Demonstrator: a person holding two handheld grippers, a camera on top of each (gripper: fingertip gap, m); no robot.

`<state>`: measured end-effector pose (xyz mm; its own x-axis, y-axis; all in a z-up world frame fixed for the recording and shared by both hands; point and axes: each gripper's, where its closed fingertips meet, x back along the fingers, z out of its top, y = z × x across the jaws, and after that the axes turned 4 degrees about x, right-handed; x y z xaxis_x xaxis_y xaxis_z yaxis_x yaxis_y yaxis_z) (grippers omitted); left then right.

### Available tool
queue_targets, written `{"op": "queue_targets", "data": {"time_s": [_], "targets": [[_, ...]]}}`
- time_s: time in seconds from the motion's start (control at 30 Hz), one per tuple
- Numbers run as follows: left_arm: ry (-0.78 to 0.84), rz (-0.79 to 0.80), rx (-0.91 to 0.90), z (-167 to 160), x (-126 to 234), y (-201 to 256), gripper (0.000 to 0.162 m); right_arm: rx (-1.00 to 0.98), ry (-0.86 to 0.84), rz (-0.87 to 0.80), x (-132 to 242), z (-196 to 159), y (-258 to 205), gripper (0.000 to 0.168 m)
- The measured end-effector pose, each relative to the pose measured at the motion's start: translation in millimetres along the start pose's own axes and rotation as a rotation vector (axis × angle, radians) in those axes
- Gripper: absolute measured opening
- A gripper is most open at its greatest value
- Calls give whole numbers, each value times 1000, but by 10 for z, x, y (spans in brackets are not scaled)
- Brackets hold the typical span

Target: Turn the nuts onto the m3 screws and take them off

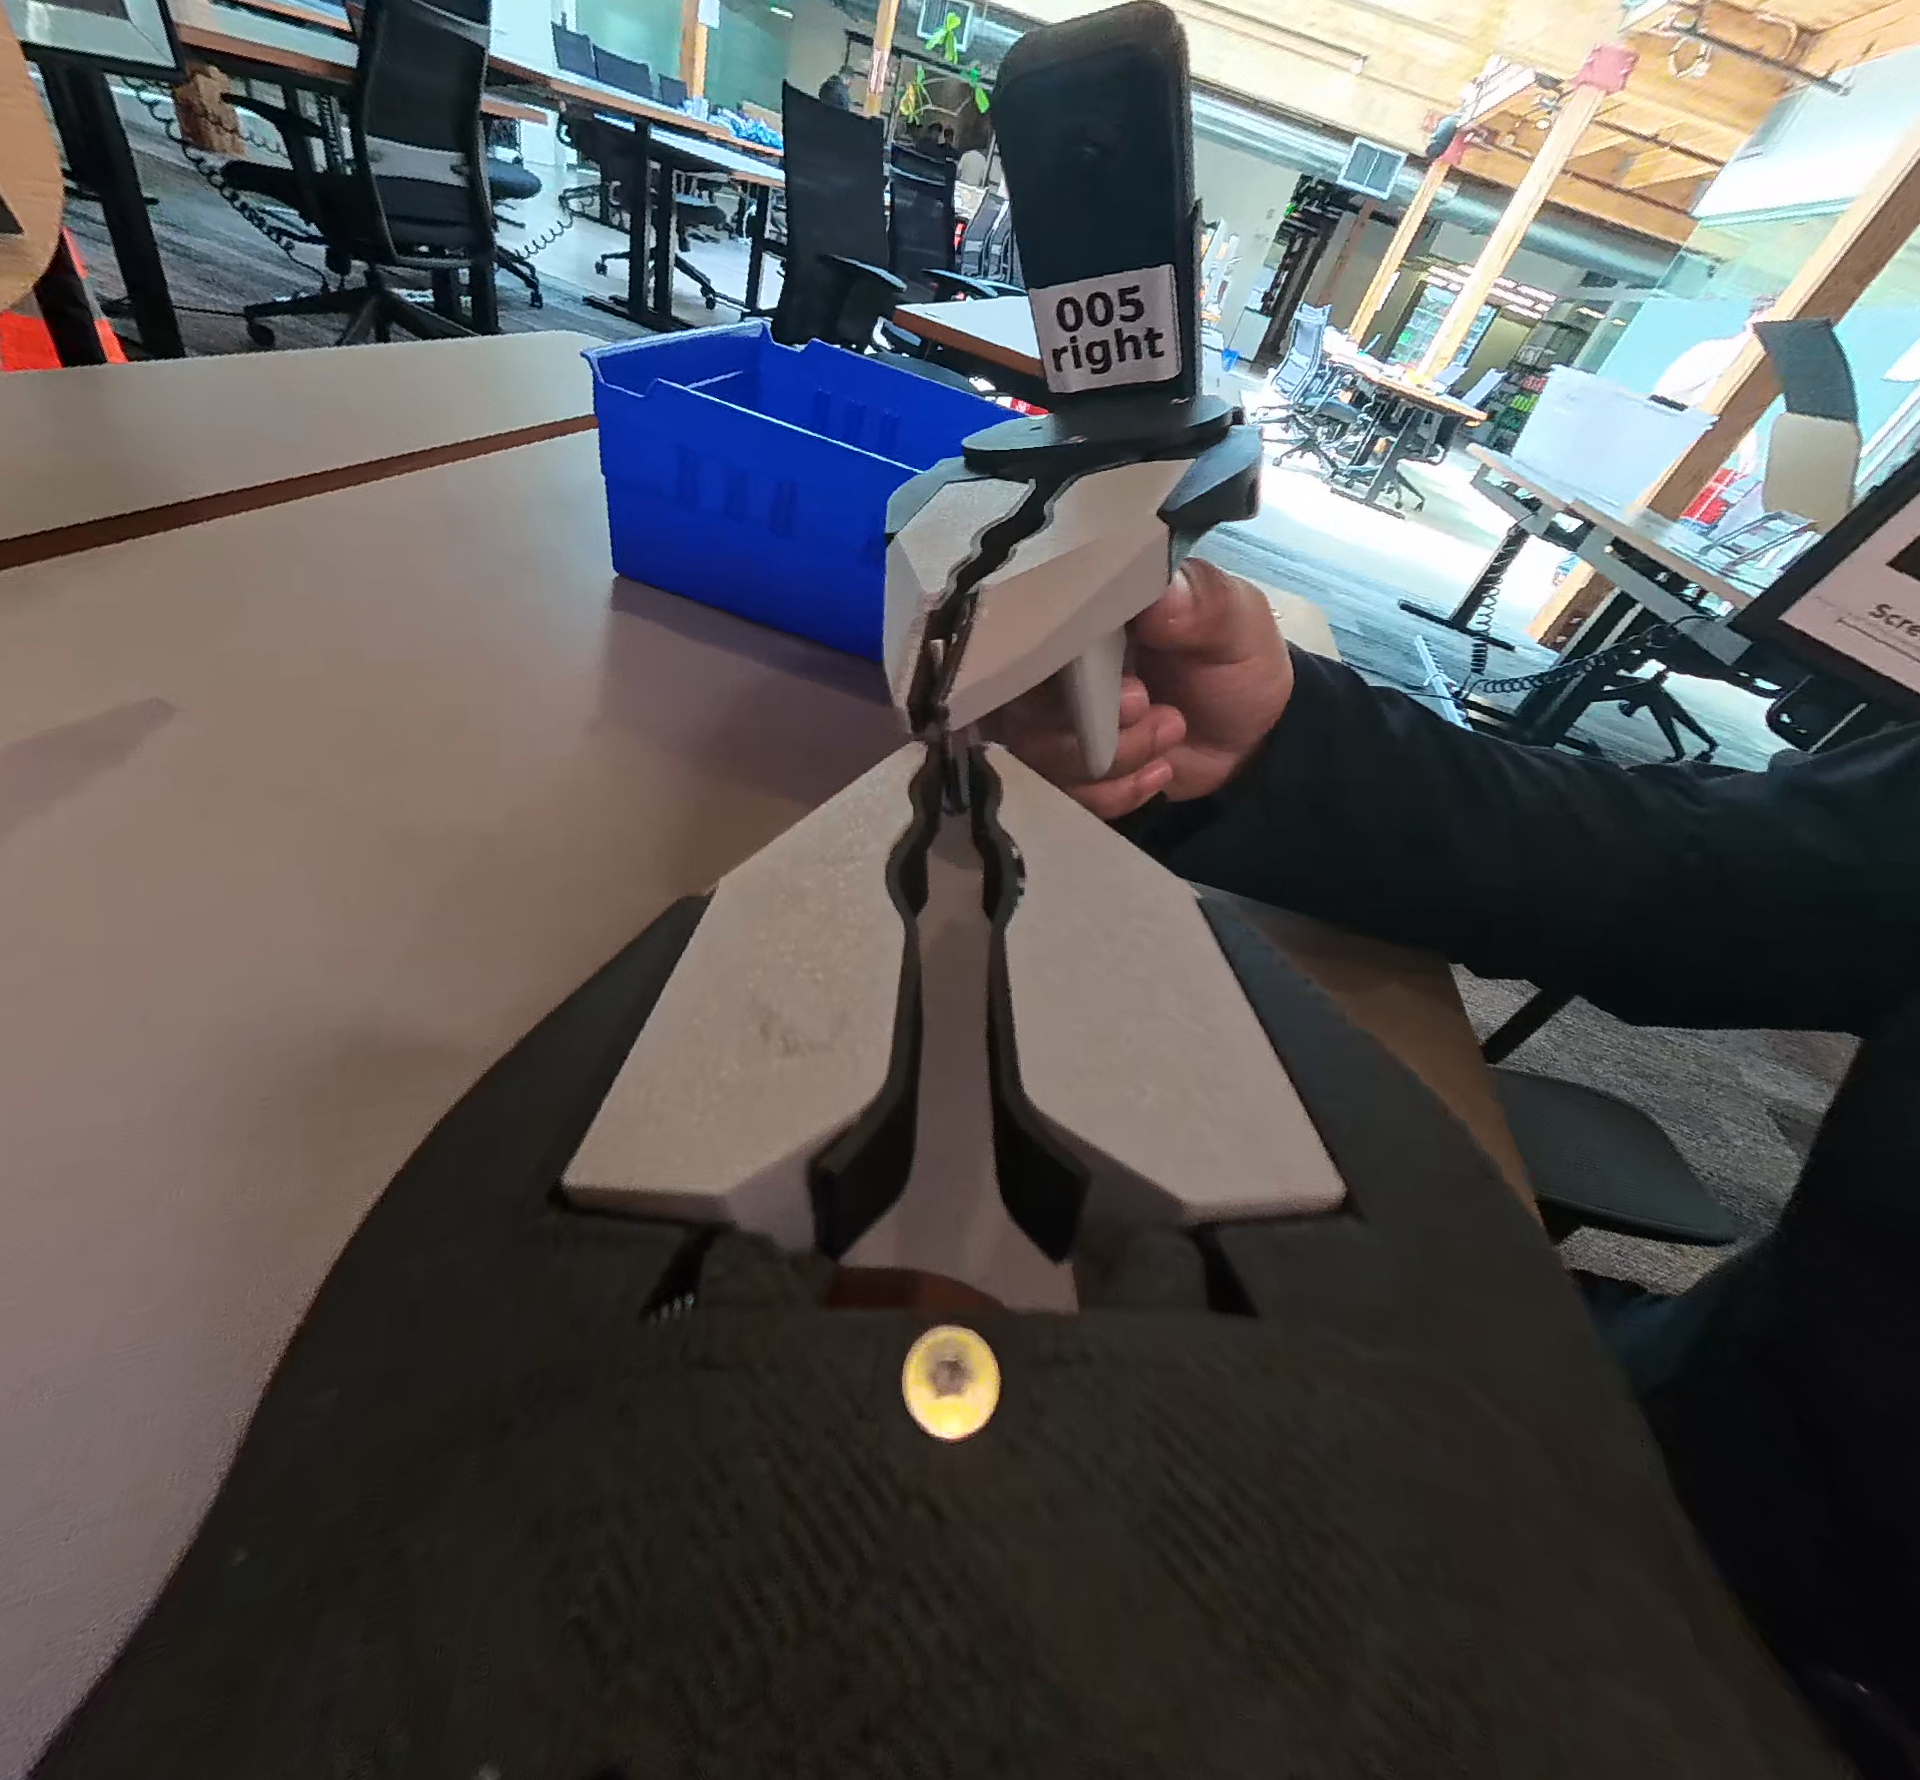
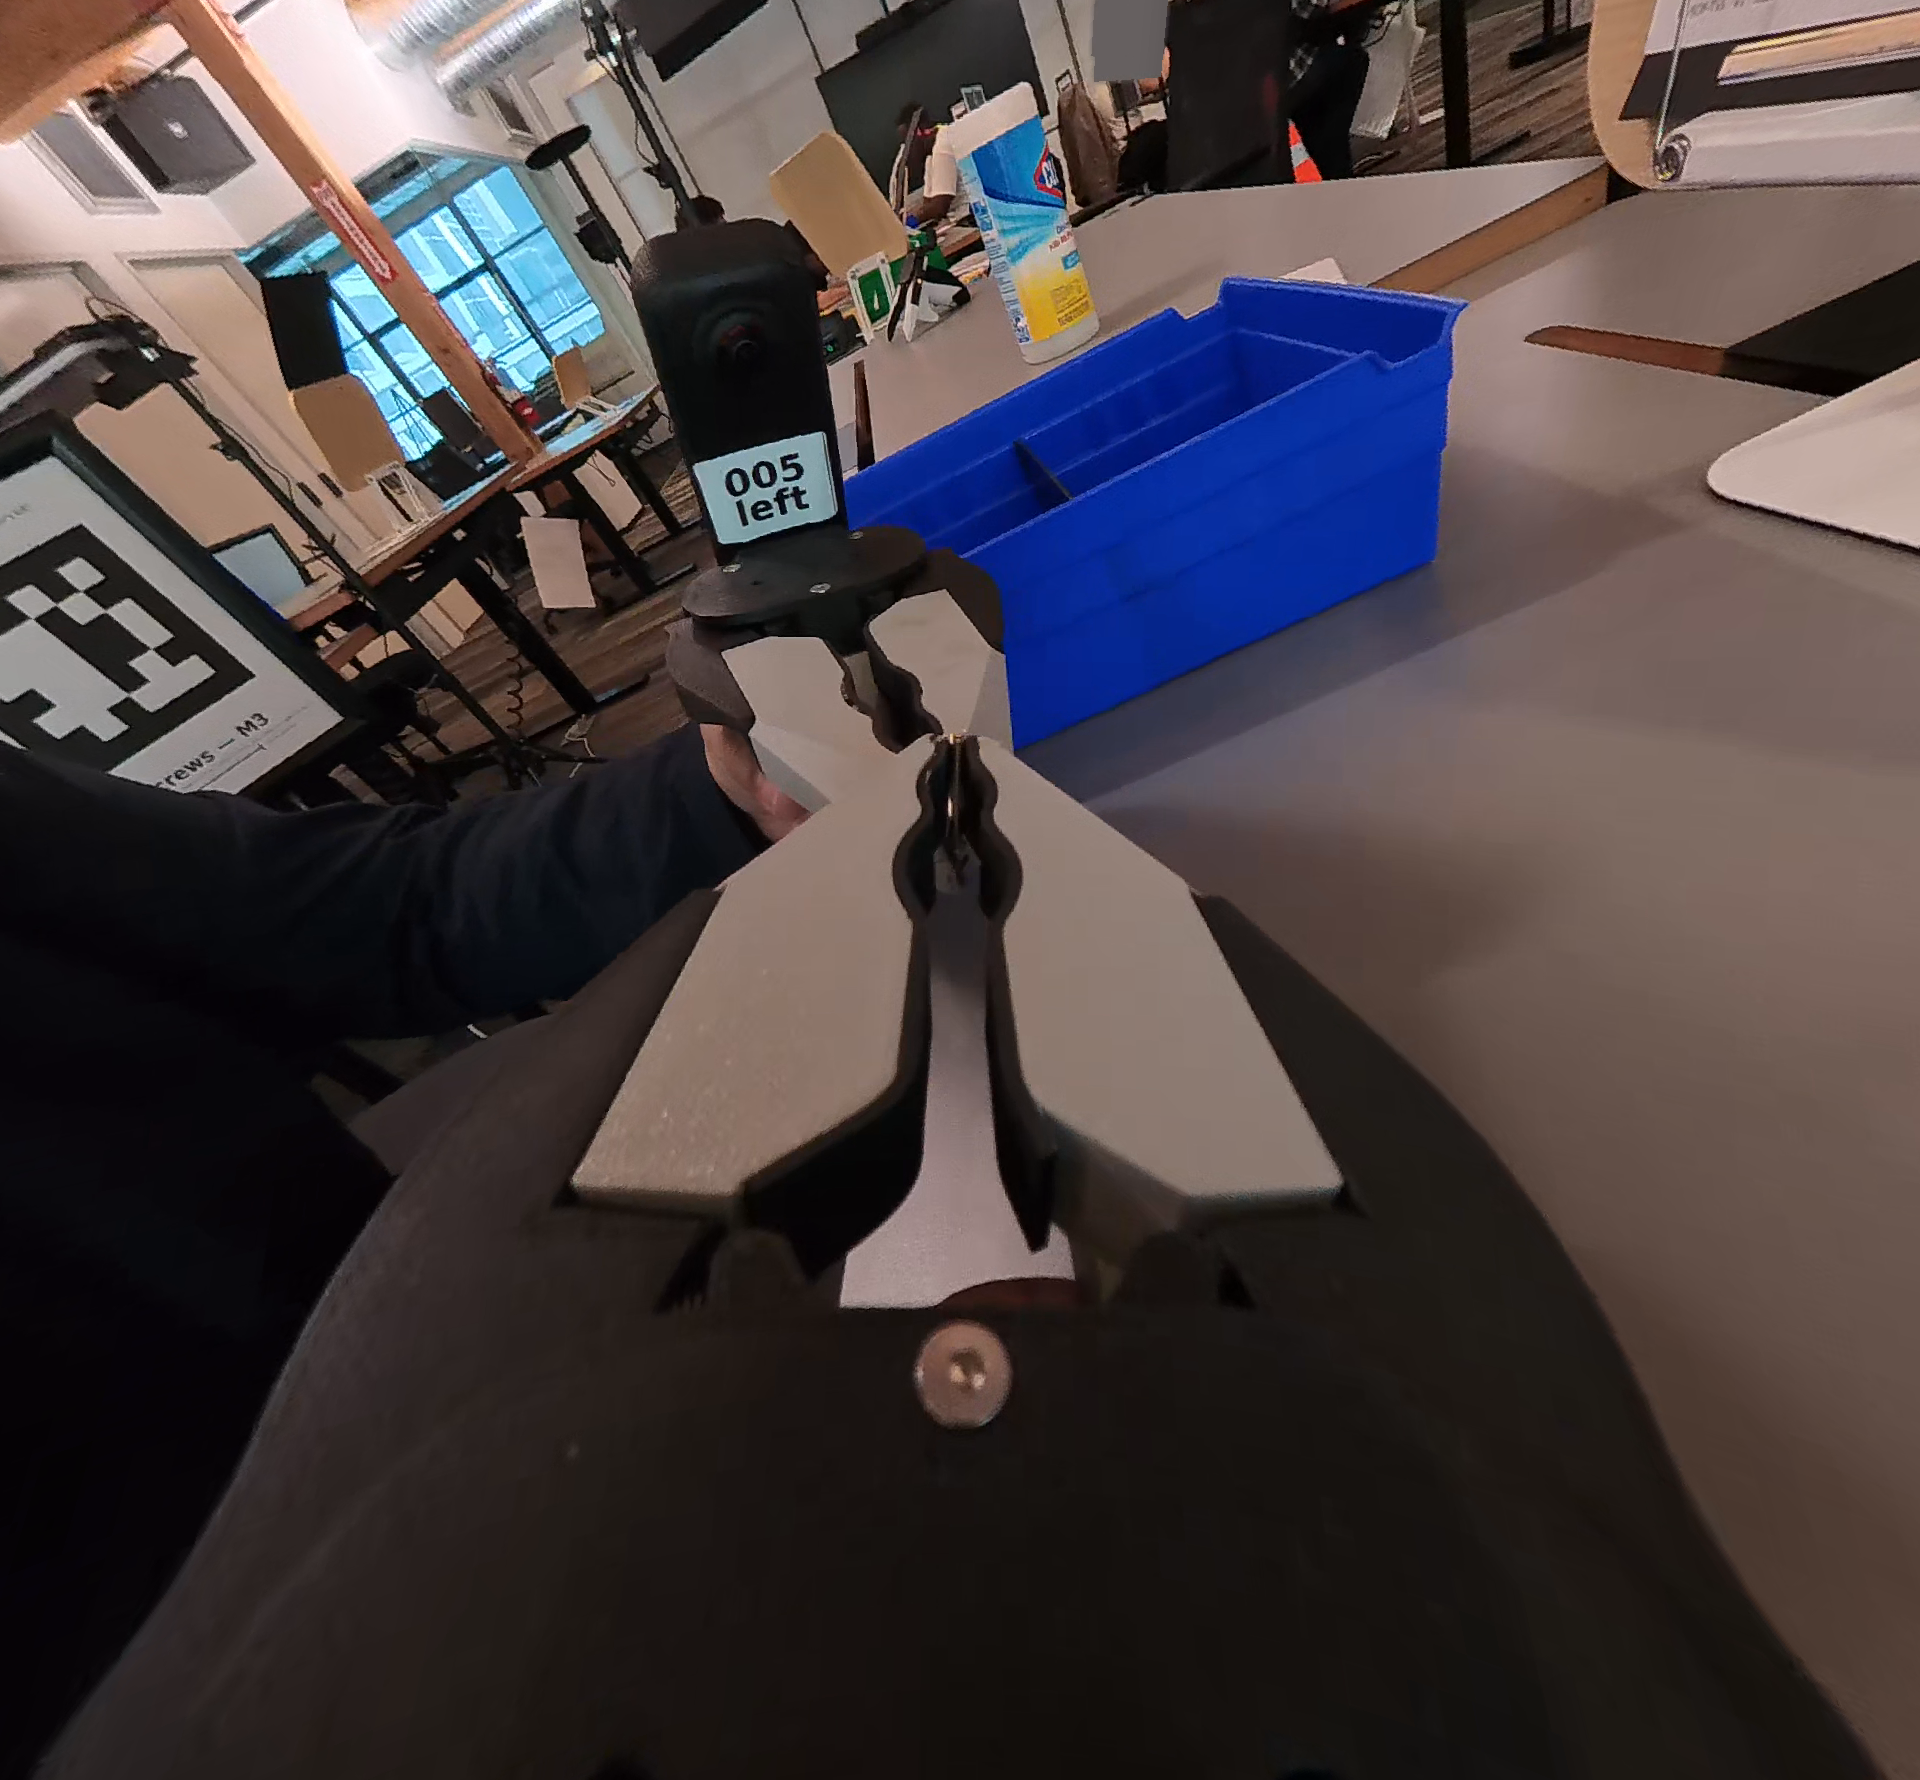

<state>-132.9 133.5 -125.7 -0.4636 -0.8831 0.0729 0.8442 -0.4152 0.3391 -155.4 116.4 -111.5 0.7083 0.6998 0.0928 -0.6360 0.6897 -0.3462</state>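
**Tip to tip in front of the blue bin**

Here I am with both tools raised over the counter (image 1: 312, 795), and the blue bin (image 1: 748, 504) is my marker for everything.

Starting on the left: my left gripper (image 1: 951, 780) sits just in front of the bin's near wall, its grey fingers (image 1: 831, 951) drawn in until only a thin slot shows at the tips. Something small and dark is pinched there, a slim shaft by the look of it, which I take for the m3 screw (image 1: 951, 795). It is too small and too shadowed for me to swear to more than that.

Moving right: my right gripper (image 2: 956, 780) comes in from the bin's right-hand side and meets the left one nose to nose, tips touching or as good as touching, just in front of the bin. Its fingers are pressed together too, and right at the point there is a tiny metallic glint, the nut (image 2: 956, 743), sitting exactly where the two tips meet. Whether it is on the thread or only against it, I cannot tell.

My right hand (image 1: 1184, 691) wraps the handle below that tool, dark sleeve trailing away from the bin.

Beyond the bin's far side stands a wipes canister (image 2: 1029, 224), upright on the counter, well apart from the action. The bin shows a divider inside; I cannot see its contents.
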Motion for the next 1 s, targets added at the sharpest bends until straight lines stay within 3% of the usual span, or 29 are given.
{"op": "queue_targets", "data": {"time_s": [0.27, 1.0], "targets": [[6, -13, 4, 11, -3, 29, 7, -13, 6, 9, 14, 12, -2, 0], [23, -36, 36, 22, 9, 32, 1, -39, 15, 37, 11, 15, -29, 0]]}}
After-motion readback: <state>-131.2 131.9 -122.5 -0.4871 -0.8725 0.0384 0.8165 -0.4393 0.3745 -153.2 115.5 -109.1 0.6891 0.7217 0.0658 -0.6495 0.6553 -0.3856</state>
